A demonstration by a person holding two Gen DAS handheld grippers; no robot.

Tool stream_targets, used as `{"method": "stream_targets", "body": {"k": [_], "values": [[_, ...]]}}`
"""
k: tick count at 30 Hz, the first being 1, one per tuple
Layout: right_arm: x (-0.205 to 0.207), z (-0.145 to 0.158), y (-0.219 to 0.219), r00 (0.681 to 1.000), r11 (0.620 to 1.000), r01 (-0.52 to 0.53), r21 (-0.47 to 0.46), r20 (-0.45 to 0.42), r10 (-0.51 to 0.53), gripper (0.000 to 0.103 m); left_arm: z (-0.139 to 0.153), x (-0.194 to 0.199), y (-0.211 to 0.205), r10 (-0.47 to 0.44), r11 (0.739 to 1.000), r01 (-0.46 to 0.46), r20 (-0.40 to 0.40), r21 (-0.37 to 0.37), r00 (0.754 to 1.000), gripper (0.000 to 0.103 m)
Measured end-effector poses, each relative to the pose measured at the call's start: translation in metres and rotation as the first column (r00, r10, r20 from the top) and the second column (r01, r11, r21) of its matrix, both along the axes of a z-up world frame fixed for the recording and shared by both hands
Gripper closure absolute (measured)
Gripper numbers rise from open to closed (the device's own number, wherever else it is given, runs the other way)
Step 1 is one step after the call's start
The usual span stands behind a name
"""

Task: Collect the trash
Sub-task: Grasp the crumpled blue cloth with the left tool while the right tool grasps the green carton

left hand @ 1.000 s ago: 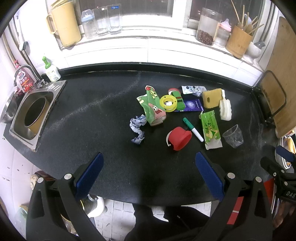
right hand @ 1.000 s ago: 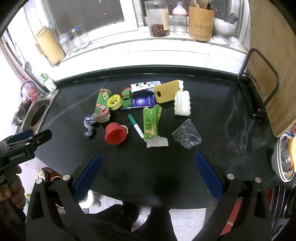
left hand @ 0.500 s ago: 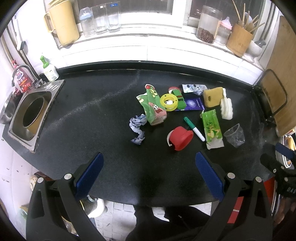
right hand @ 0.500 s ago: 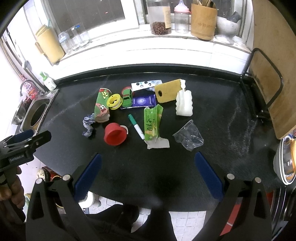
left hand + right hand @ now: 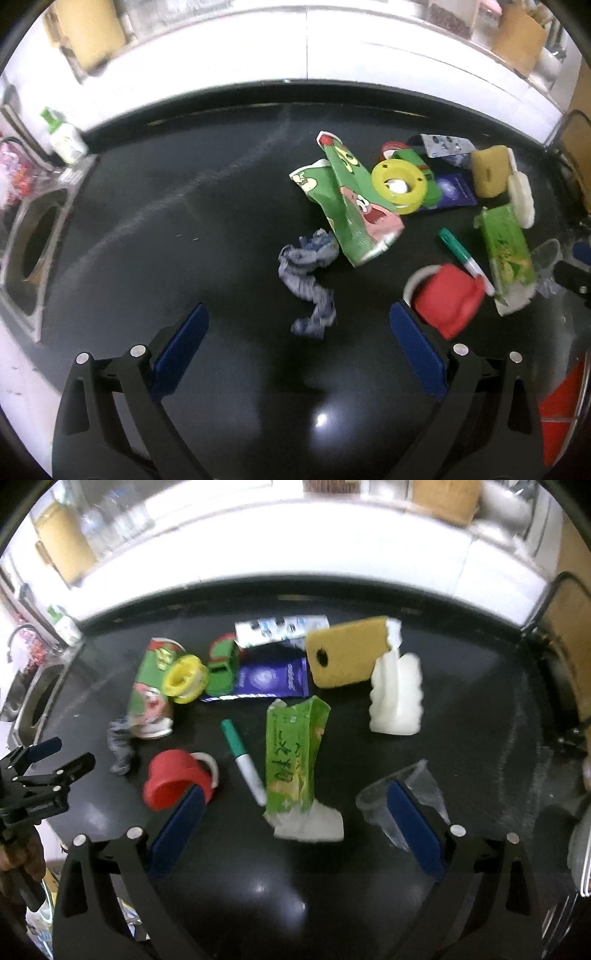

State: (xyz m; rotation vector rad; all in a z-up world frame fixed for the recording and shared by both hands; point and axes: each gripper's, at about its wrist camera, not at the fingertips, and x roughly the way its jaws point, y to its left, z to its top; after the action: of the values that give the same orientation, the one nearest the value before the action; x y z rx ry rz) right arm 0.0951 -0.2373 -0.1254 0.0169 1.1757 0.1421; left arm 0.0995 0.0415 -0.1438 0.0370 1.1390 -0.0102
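Note:
On the black counter (image 5: 166,229) lies a crumpled grey-blue paper (image 5: 310,273), just beyond my open left gripper (image 5: 299,347) and in line with its gap. Past it are a green cartoon wrapper (image 5: 351,206), a yellow spool (image 5: 399,184) and a red cup (image 5: 447,299). My right gripper (image 5: 295,823) hangs over a green snack packet (image 5: 295,753). Its jaws are closing, with the packet's torn white end between them and untouched. A crushed clear cup (image 5: 410,786) sits behind the right finger. A green marker (image 5: 243,760) lies beside the packet.
A yellow sponge (image 5: 351,653), a white sponge (image 5: 397,698) and a purple packet (image 5: 273,679) lie further back. The sink (image 5: 33,243) and a soap bottle (image 5: 66,140) are at the left. A wire rack (image 5: 565,627) stands at the right. The windowsill holds jars.
Both grippers have come down and forward towards the counter, so the trash looks much larger and nearer. Nothing has been taken hold of.

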Motion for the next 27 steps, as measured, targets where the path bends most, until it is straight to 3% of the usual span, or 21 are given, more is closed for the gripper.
{"method": "stream_targets", "body": {"k": [6, 9, 11, 12, 13, 16, 27], "values": [[0.037, -0.051, 0.002, 0.995, 1.0, 0.02, -0.019, -0.097, -0.022, 0.021, -0.036, 0.029, 0.013, 0.02, 0.999, -0.021, -0.036, -0.038, 0.999, 0.014], [0.048, -0.069, 0.004, 0.991, 1.0, 0.013, -0.028, -0.135, -0.016, 0.031, -0.053, 0.039, 0.018, 0.026, 0.997, -0.031, -0.07, -0.064, 0.997, 0.024], [0.051, -0.079, 0.008, 0.987, 1.0, 0.001, -0.019, -0.162, -0.004, 0.045, -0.06, 0.043, 0.02, 0.032, 0.997, -0.038, -0.084, -0.073, 0.996, 0.033], [0.052, -0.08, 0.009, 0.986, 1.0, -0.004, -0.02, -0.166, 0.001, 0.06, -0.06, 0.043, 0.019, 0.031, 0.997, -0.036, -0.073, -0.064, 0.997, 0.035], [0.052, -0.079, 0.011, 0.988, 0.999, -0.01, -0.036, -0.157, 0.004, 0.061, -0.06, 0.044, 0.018, 0.023, 0.998, -0.027, -0.064, -0.062, 0.998, 0.041], [0.049, -0.073, 0.012, 0.989, 0.999, -0.012, -0.032, -0.144, 0.007, 0.068, -0.059, 0.045, 0.012, -0.008, 0.999, 0.005, -0.058, -0.051, 0.998, 0.076], [0.026, -0.021, 0.005, 0.998, 0.999, -0.006, -0.04, -0.056, 0.003, 0.07, -0.008, 0.018, 0.012, 0.007, 0.999, -0.008, -0.021, -0.037, 1.0, 0.079]]}}
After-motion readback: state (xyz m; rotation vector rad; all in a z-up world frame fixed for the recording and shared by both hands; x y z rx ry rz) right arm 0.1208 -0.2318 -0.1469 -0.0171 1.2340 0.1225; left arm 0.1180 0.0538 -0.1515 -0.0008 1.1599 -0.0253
